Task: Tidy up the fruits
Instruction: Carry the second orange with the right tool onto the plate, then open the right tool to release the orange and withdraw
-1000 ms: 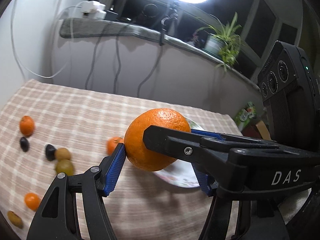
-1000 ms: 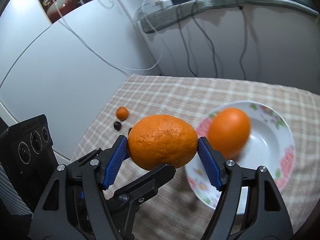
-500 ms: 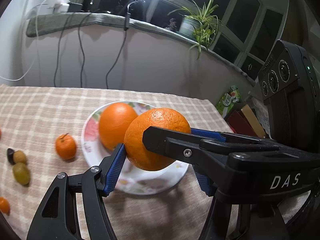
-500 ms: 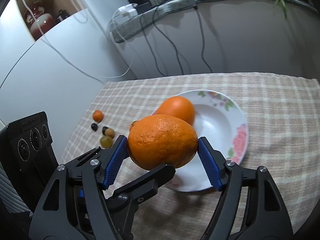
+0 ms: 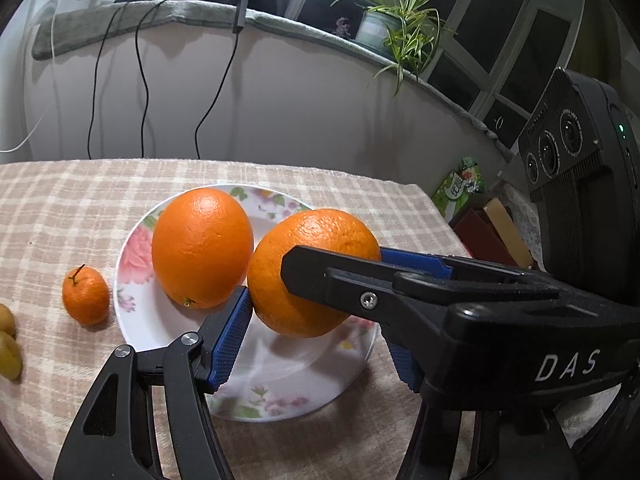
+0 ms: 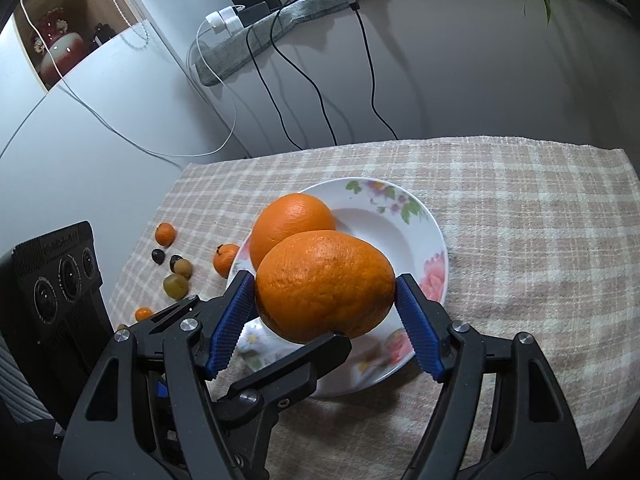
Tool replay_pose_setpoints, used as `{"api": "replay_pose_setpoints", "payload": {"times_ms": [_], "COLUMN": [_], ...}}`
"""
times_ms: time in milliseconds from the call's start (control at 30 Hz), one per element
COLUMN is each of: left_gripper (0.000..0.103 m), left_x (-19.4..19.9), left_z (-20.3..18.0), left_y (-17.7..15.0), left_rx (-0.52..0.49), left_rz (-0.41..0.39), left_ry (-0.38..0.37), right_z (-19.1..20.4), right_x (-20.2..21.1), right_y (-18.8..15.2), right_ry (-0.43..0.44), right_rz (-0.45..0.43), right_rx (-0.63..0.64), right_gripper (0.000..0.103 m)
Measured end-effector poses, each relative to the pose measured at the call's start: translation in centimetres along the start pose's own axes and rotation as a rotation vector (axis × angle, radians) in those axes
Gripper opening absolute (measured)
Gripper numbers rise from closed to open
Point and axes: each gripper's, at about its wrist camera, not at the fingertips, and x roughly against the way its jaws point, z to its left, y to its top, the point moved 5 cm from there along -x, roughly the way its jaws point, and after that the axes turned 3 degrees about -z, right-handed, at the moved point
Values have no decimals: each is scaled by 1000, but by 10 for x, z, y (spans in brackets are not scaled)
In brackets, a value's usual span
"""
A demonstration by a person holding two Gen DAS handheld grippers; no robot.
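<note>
Both grippers are shut on one large orange (image 5: 308, 256), held just above the floral white plate (image 5: 140, 312). The left gripper (image 5: 316, 312) clamps it in the left wrist view, with the right gripper's black finger crossing in front. The right gripper (image 6: 326, 312) clamps the same orange (image 6: 324, 280) between blue pads (image 6: 232, 320) in the right wrist view. A second large orange (image 5: 202, 246) lies in the plate at its left; it also shows in the right wrist view (image 6: 292, 216). A small mandarin (image 5: 85, 296) sits on the cloth by the plate's left rim.
Several small fruits lie on the checked tablecloth left of the plate: mandarins (image 6: 165, 234), dark ones (image 6: 158, 256) and greenish ones (image 6: 176, 285). A wall with hanging cables stands behind the table. Boxes (image 5: 460, 188) sit beyond the table's right edge.
Both grippers, holding the orange together, have moved over the plate and lower towards it. The second orange in the plate has come into full view beside the held one.
</note>
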Motion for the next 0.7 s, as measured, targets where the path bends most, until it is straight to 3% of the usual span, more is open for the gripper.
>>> {"api": "replay_pose_setpoints", "payload": {"times_ms": [500, 700], "left_gripper": [62, 62], "left_x": [-14, -6], "left_z": [1, 3], "left_y": [5, 6], "left_rx": [-8, -17], "left_rz": [25, 17], "left_ry": [14, 15], "right_z": [-11, -10], "right_x": [-13, -6], "right_y": [-3, 0], "right_ry": [-14, -57], "right_rz": [21, -19], "right_rx": [-26, -12], "right_gripper": [75, 79]}}
